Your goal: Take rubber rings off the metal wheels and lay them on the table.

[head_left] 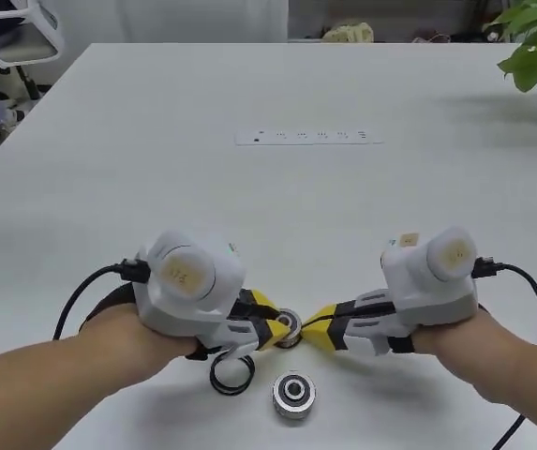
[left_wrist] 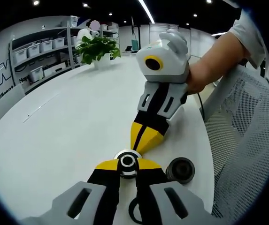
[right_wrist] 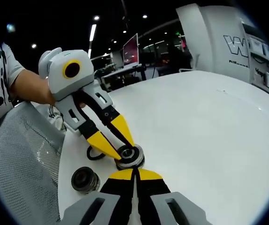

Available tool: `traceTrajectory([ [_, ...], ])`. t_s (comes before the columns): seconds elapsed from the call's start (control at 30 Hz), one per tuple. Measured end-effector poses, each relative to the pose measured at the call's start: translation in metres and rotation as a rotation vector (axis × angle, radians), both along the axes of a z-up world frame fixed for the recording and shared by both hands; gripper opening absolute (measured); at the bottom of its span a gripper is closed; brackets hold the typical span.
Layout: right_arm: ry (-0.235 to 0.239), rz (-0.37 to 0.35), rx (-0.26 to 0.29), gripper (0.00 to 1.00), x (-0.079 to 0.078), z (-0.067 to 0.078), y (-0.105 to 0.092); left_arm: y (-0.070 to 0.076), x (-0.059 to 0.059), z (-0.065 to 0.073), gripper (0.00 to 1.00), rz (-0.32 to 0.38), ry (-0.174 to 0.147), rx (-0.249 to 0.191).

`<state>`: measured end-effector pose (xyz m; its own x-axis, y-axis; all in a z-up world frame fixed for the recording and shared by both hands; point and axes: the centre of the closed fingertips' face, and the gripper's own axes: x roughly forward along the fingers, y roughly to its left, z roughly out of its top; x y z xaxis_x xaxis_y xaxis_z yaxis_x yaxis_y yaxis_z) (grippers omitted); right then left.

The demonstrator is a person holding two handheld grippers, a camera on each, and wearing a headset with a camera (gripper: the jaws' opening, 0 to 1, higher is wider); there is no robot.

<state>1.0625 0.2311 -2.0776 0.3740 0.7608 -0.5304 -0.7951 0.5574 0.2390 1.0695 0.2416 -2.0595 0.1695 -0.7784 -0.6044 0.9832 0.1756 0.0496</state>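
Head view: left gripper and right gripper meet tip to tip at the held wheel, near the front edge of the matte white table. This view also gives a white power strip mid-table and a plant at the far right corner.

Left gripper view: own jaws are narrow and clamp the held wheel from both sides. Wheel is a bright metal disc w/ a dark bore.

Right gripper view: own jaws are pressed together, wedge tip at the wheel rim. Can't tell if they nip anything.

Gripper views add a grey mesh chair beside the table.

Second wheel stands free on the table, just in front of the tips. Loose rubber ring is a thin black loop, flat on the table under the left gripper, near the second wheel.

Jaws are black w/ yellow tips, bodies pale grey plastic.
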Motion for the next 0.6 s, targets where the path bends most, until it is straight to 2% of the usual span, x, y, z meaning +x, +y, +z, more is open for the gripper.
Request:
traceTrajectory([
  [0.17, 0.048, -0.038, 0.051, 0.00, 0.001, 0.001, -0.002, 0.000, 0.000, 0.000, 0.07, -0.002, -0.002, 0.001],
  [0.43, 0.091, -0.074, 0.092, 0.00, 0.001, 0.001, -0.003, 0.000, 0.000, 0.000, 0.07, -0.001, -0.001, 0.000],
  [0.5, 0.108, -0.101, 0.128, 0.00, 0.003, 0.004, -0.004, -0.001, 0.000, 0.000, 0.07, 0.000, -0.001, 0.000],
  [0.53, 0.116, -0.137, 0.167, 0.00, 0.007, 0.009, -0.005, -0.001, 0.000, 0.000, 0.07, 0.001, -0.002, 0.000],
  [0.6, 0.131, -0.140, 0.192, 0.00, 0.008, 0.012, -0.006, -0.001, 0.000, 0.000, 0.07, 0.003, -0.002, -0.001],
])
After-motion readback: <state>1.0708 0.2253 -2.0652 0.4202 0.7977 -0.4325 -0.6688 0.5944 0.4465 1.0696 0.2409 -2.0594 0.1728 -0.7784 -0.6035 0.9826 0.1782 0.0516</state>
